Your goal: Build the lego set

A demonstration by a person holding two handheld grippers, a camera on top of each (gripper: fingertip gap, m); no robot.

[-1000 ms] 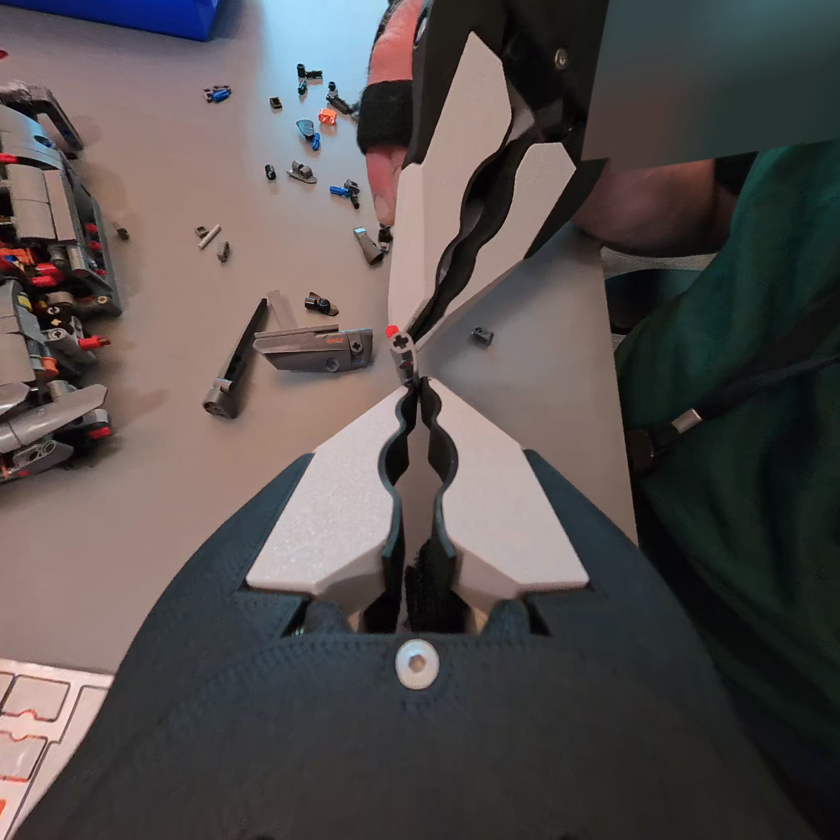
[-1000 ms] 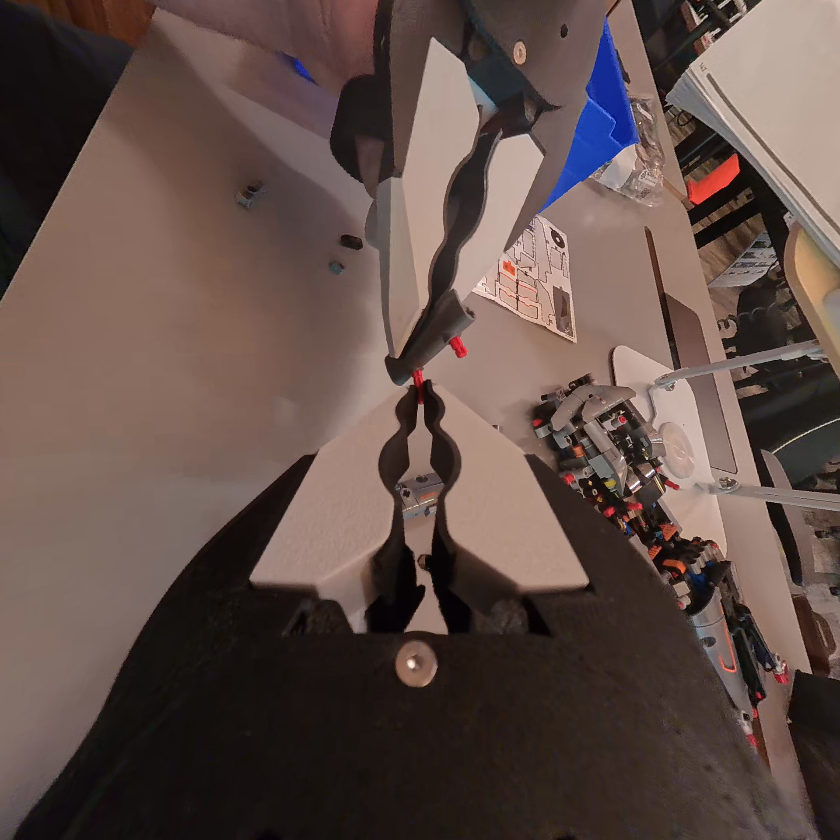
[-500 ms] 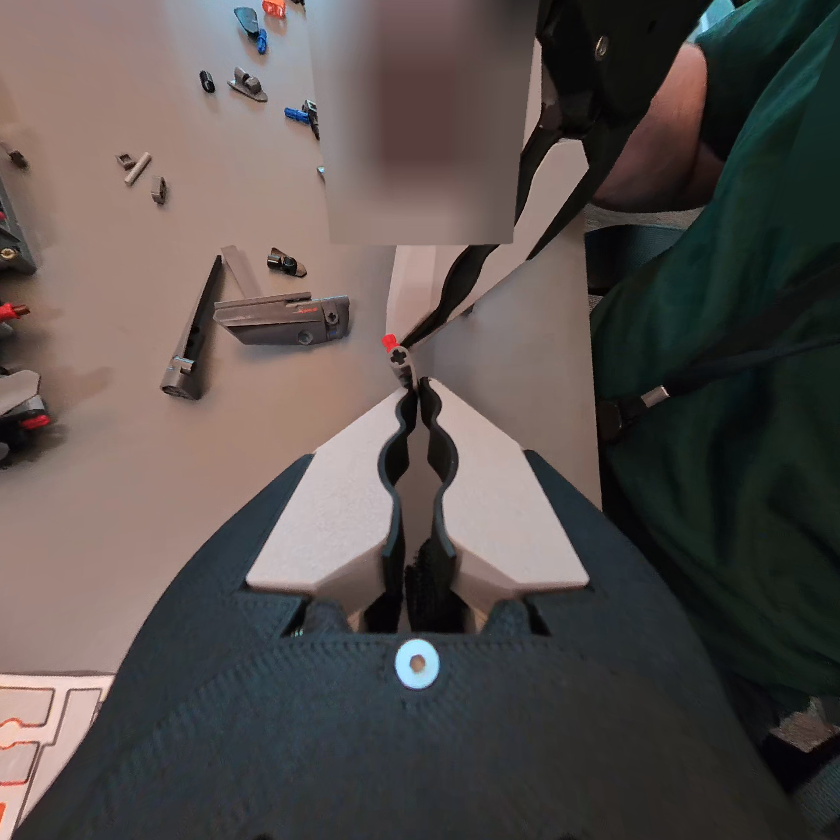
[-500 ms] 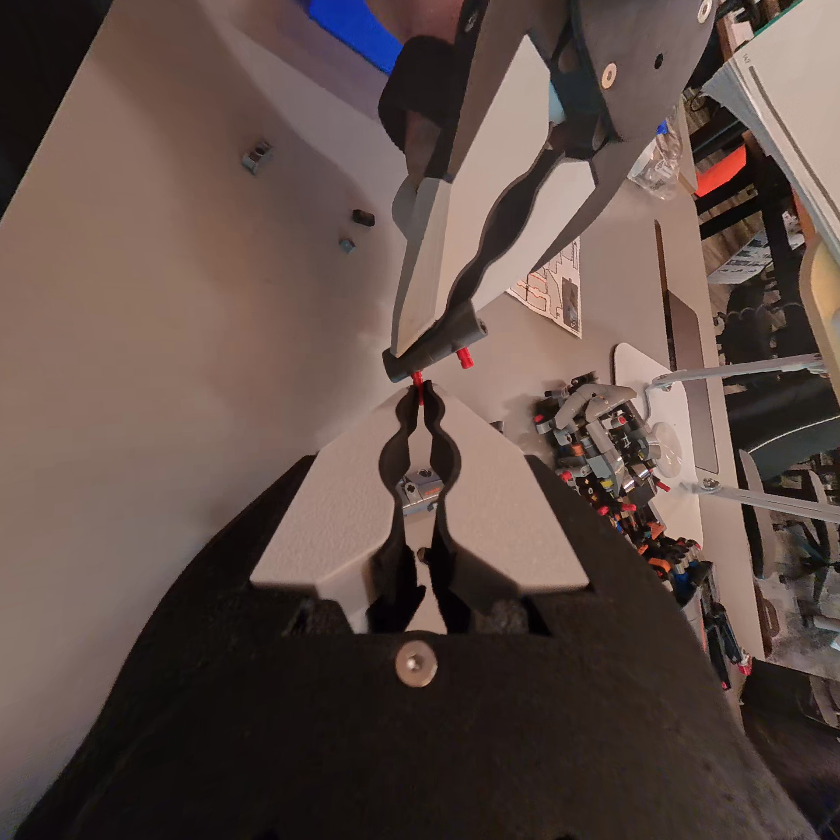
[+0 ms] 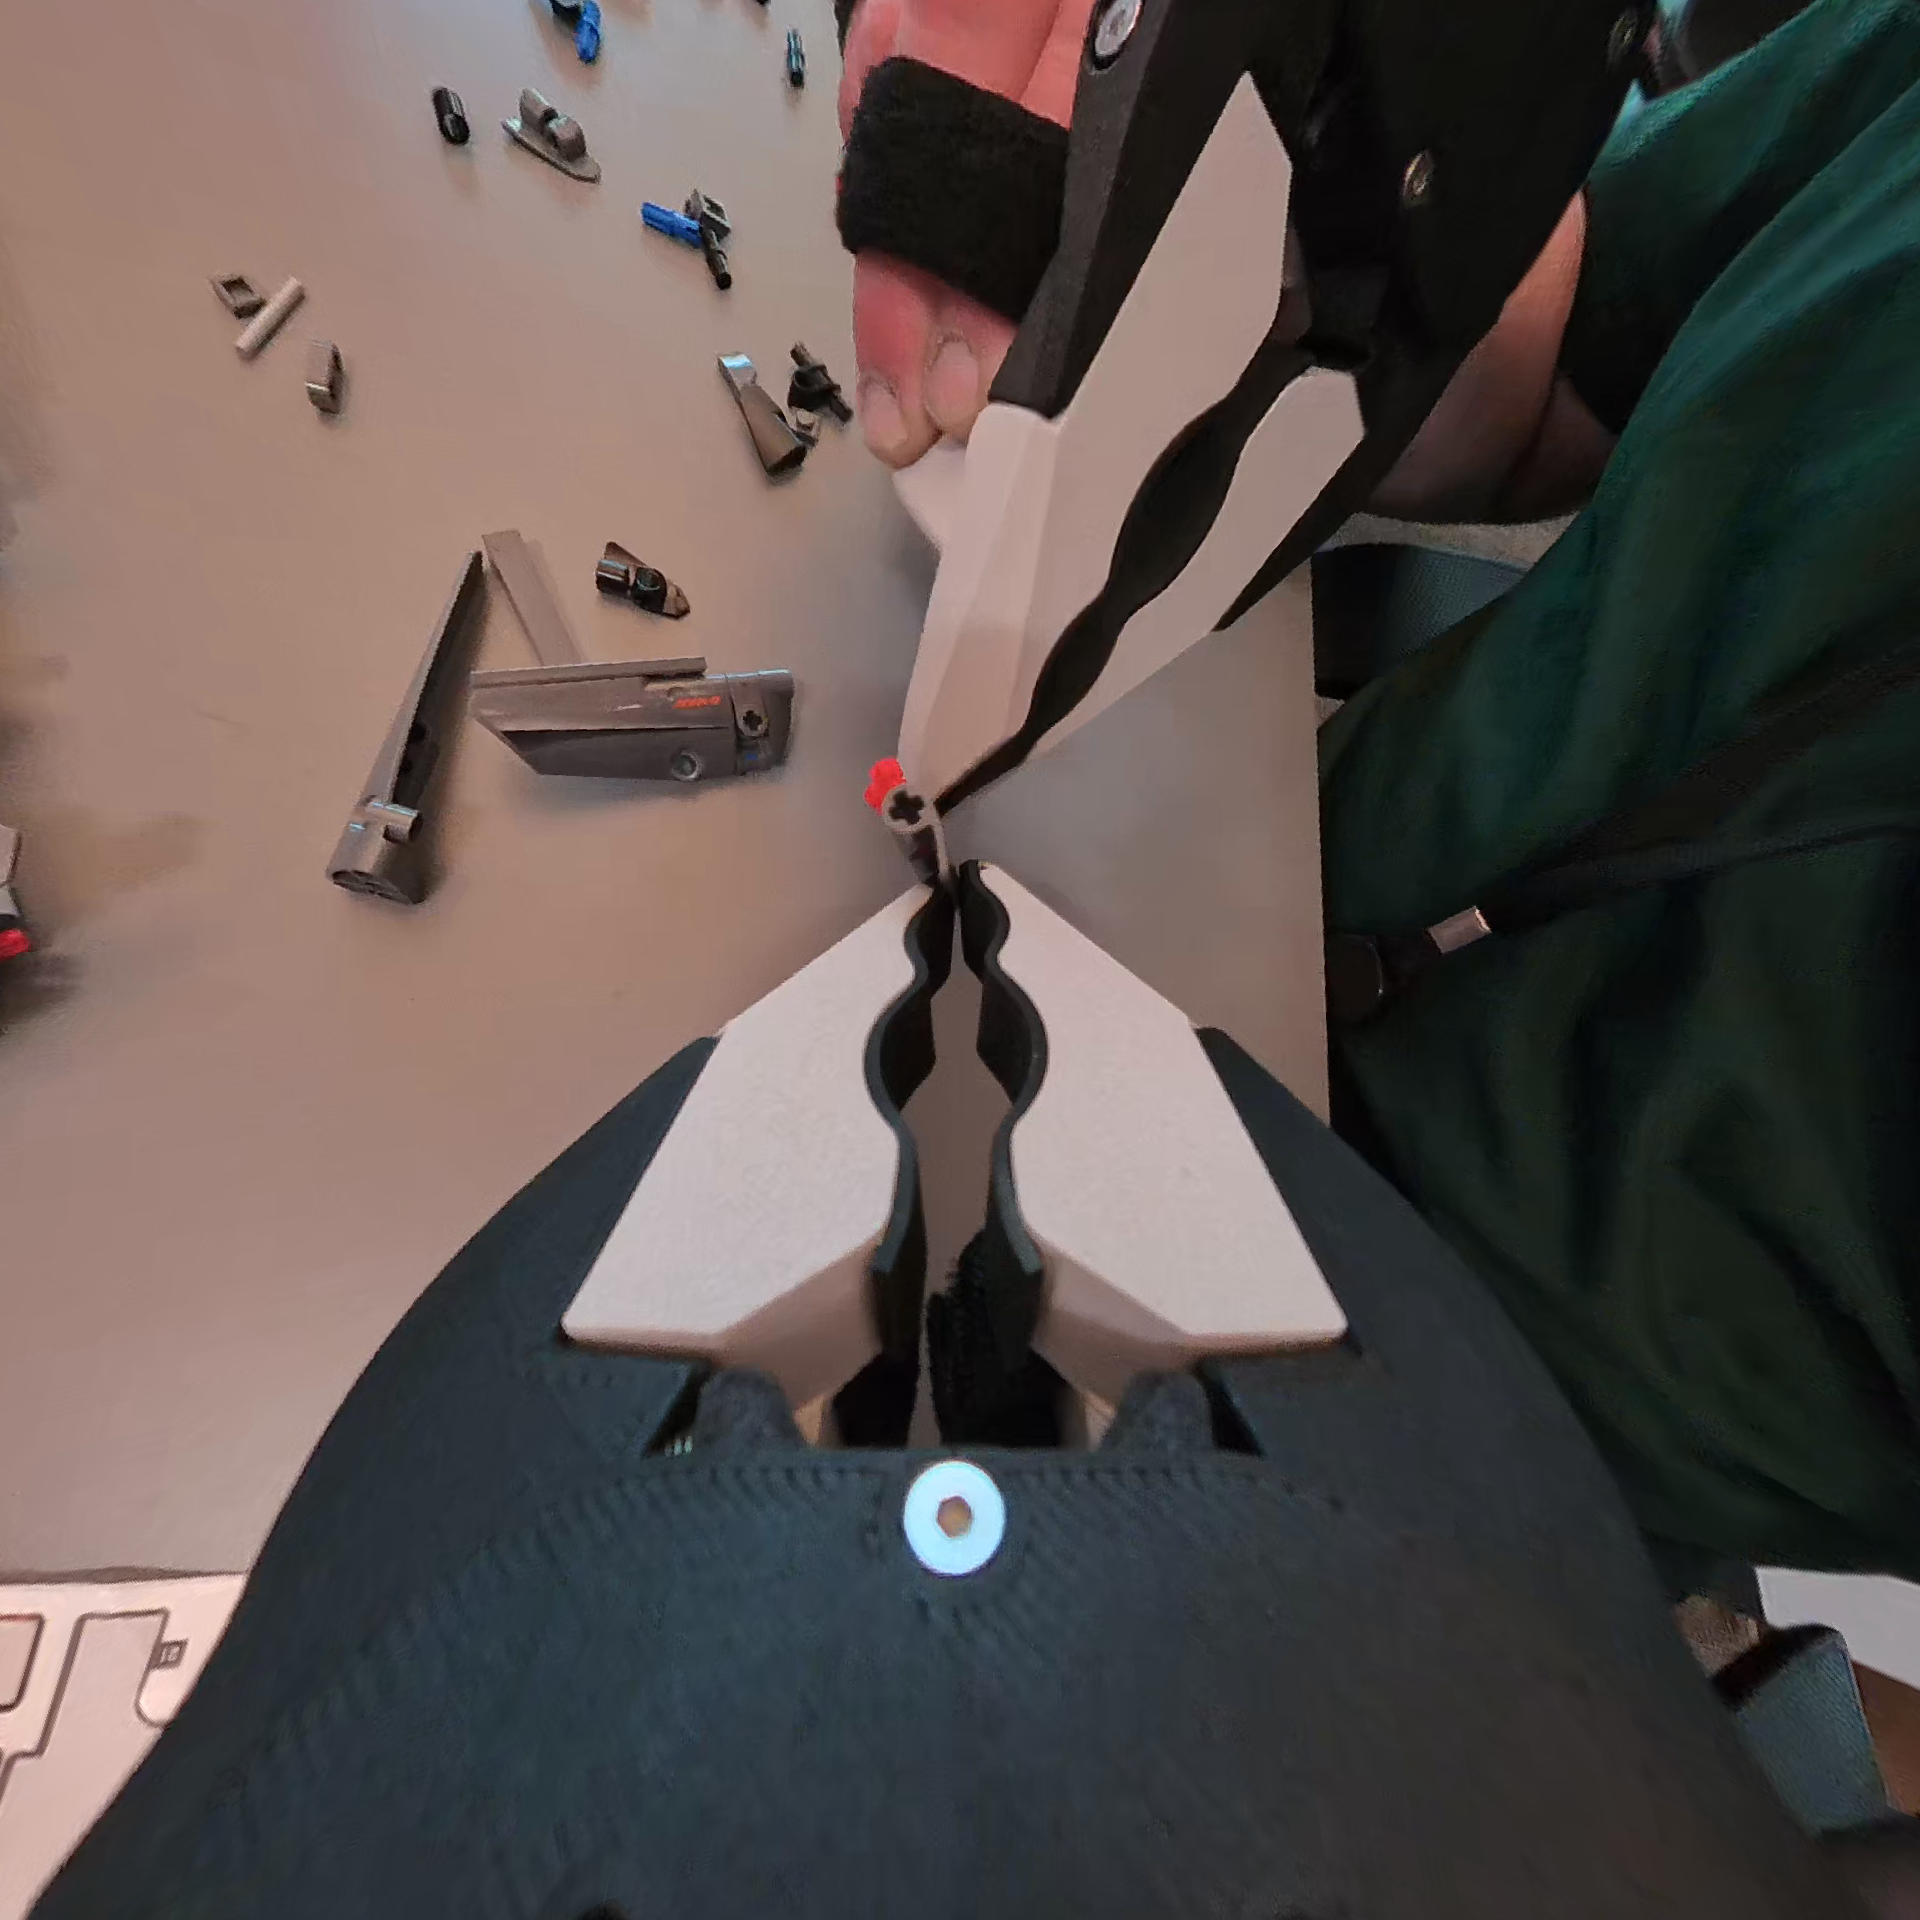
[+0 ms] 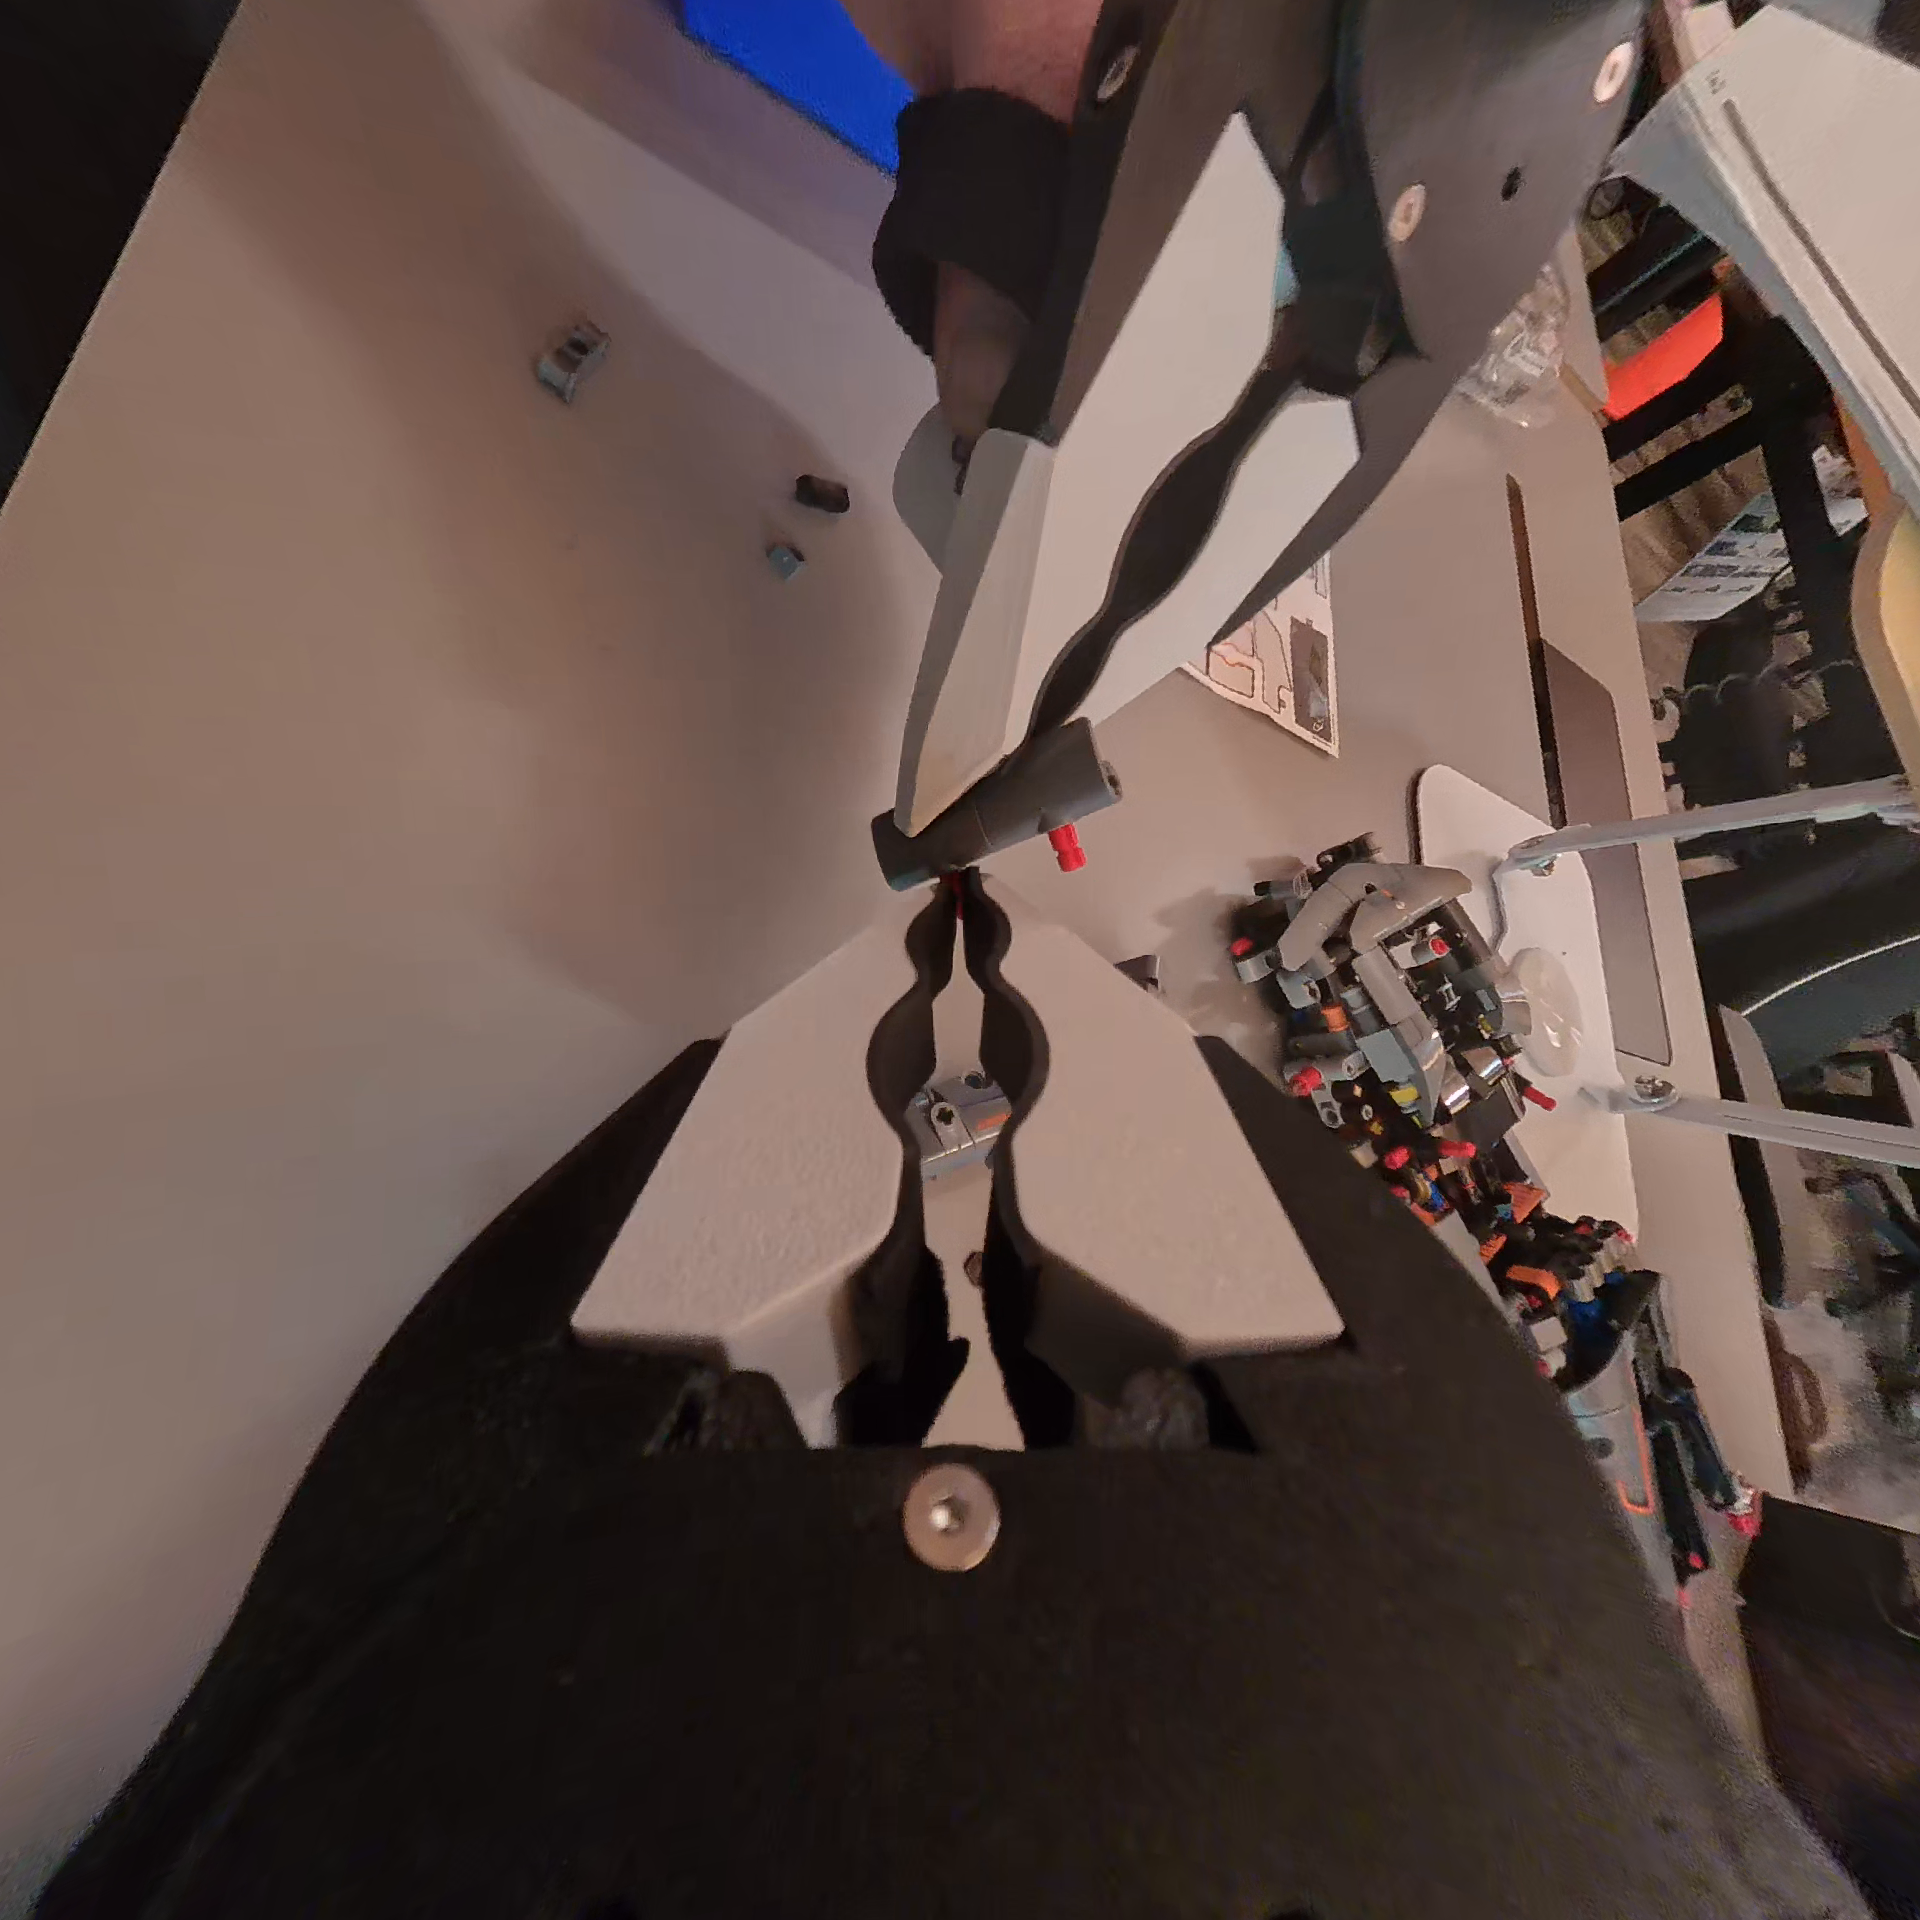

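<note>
left gripper (image 5: 948,883): jaws clamped on grey connector (image 6: 997,816)
right gripper (image 6: 961,894): jaws pinched on red pin (image 6: 953,886), tips nearly touching

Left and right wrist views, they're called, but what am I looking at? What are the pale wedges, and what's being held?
There is no robot here. A person holds a gripper in each hand, and a camera on each looks along its pale jaws. One picture is from the left gripper, the other from the right gripper, and each also shows the other gripper at the top. The left is shut on a grey connector, the right on a tiny red pin. On the grey table lie loose pieces and a half-built model.
</note>
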